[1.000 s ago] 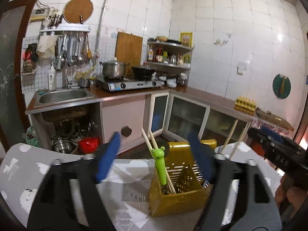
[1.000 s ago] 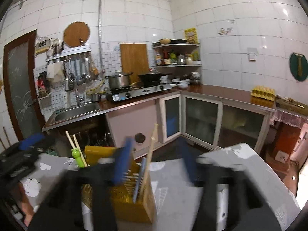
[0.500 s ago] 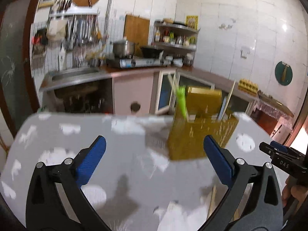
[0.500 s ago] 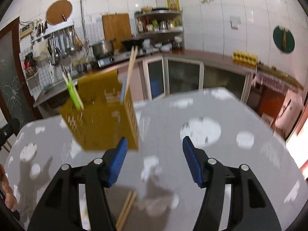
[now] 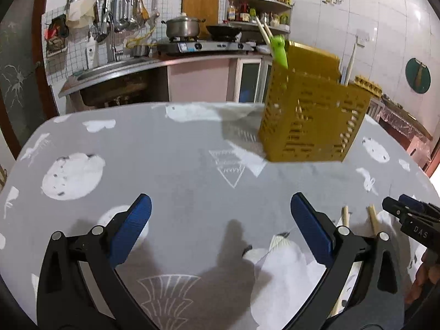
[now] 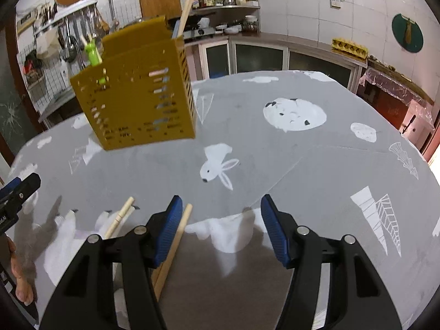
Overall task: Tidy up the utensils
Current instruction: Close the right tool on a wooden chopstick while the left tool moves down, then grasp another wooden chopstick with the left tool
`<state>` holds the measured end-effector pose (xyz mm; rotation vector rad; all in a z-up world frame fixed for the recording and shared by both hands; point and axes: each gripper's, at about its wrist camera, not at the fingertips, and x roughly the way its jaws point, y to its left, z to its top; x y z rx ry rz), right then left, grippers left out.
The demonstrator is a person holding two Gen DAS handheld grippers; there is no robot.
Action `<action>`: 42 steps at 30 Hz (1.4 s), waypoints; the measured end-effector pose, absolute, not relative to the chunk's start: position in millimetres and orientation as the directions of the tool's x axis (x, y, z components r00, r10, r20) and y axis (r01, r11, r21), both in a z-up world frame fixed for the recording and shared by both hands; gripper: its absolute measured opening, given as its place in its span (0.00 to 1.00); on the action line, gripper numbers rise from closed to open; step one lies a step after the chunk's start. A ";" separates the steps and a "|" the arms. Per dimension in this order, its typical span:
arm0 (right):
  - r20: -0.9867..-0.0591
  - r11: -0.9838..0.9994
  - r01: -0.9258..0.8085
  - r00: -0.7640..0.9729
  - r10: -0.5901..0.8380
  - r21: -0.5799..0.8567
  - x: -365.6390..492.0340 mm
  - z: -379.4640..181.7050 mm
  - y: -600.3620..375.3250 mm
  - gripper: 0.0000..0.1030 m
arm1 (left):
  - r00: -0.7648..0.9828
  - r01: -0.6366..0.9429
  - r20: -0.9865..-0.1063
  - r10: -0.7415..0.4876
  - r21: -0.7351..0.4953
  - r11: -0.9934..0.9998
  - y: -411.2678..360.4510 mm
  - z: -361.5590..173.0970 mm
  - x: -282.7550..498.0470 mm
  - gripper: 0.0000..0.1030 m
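Observation:
A yellow slotted utensil holder (image 5: 313,121) stands on the grey patterned table (image 5: 170,159), also in the right wrist view (image 6: 134,96). It holds a green-handled utensil (image 5: 279,52) and wooden chopsticks (image 6: 187,5). Two loose wooden chopsticks (image 6: 176,239) lie on the table by my right gripper's left finger; their tips show in the left wrist view (image 5: 345,216). My left gripper (image 5: 220,231) is open and empty above the table. My right gripper (image 6: 220,228) is open and empty, beside the chopsticks.
The right gripper's tip (image 5: 412,220) shows at the left view's right edge. The left gripper's tip (image 6: 16,189) shows at the right view's left edge. Behind the table are a sink (image 5: 110,68), a stove with a pot (image 5: 184,27) and cabinets.
Both grippers have pulled back and tilted down from the holder. The holder now stands farther off, and the loose chopsticks on the table have come into view.

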<state>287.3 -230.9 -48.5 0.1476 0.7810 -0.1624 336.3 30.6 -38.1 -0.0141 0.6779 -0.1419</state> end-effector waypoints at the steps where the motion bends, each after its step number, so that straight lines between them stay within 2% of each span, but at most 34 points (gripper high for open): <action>1: -0.713 0.978 0.198 0.695 -0.090 0.069 287.9 -47.9 -228.0 0.57 | 0.764 0.131 -0.630 -0.137 -0.056 0.990 28.8 -40.5 337.2 0.95; 13: -0.768 0.974 0.223 0.629 -0.120 0.031 292.3 -61.7 -212.5 0.55 | 0.756 0.146 -0.638 -0.148 -0.056 0.988 26.0 -40.5 333.4 0.95; 17: -0.779 0.974 0.225 0.612 -0.139 0.002 294.3 -61.3 -200.2 0.36 | 0.759 0.138 -0.636 -0.141 -0.055 0.989 26.2 -39.1 332.5 0.95; 20: -0.784 0.976 0.217 0.606 -0.137 -0.003 297.5 -61.2 -193.6 0.27 | 0.757 0.133 -0.641 -0.129 -0.042 0.990 22.9 -39.9 333.0 0.95; 23: -0.788 0.976 0.218 0.605 -0.114 0.026 301.6 -60.5 -194.7 0.11 | 0.747 0.145 -0.651 -0.133 -0.035 0.989 17.8 -39.0 334.8 0.95; 32: -0.794 0.979 0.193 0.605 -0.062 0.071 301.1 -56.8 -223.1 0.06 | 0.716 0.253 -0.666 -0.211 -0.034 0.967 -10.0 -22.5 330.7 0.95; 42: -0.794 0.970 0.235 0.601 -0.090 0.068 290.3 -55.4 -274.2 0.07 | 0.629 0.395 -0.729 -0.269 0.002 0.919 -65.4 -46.4 333.4 0.95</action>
